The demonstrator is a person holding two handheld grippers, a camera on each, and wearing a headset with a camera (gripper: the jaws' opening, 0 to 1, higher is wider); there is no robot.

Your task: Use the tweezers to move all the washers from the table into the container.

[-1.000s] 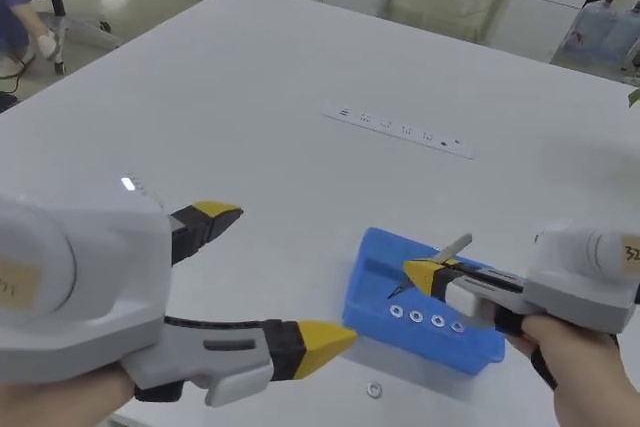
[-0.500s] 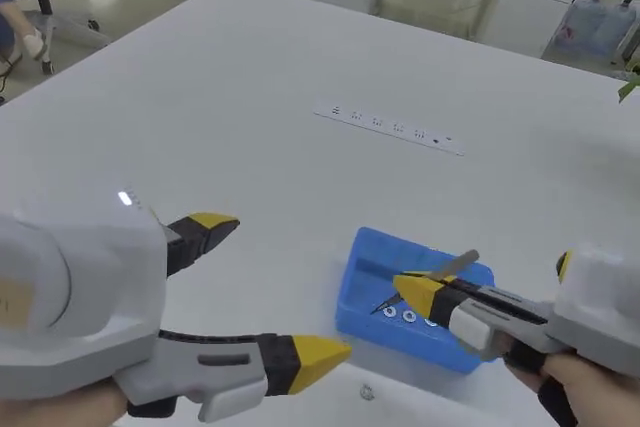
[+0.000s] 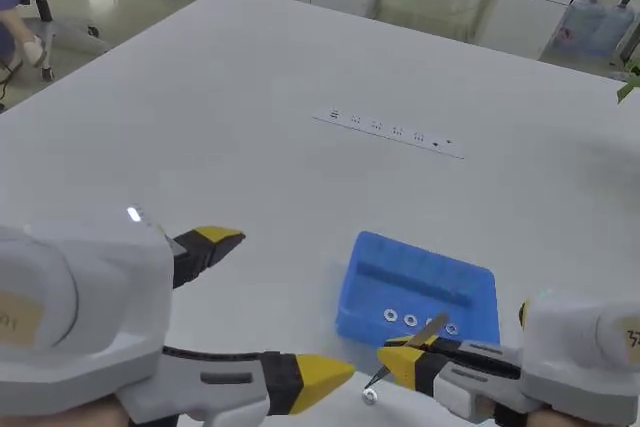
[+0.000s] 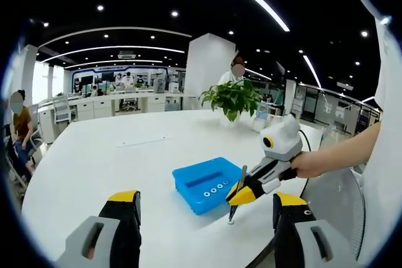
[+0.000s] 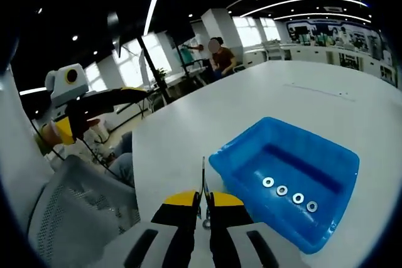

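Head view: washer [image 3: 371, 397] beside right tongs [image 3: 398, 362]

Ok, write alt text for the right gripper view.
The right tool is shut on thin tweezers aimed at the white table, beside a blue container holding four washers. The left tool appears at upper left.
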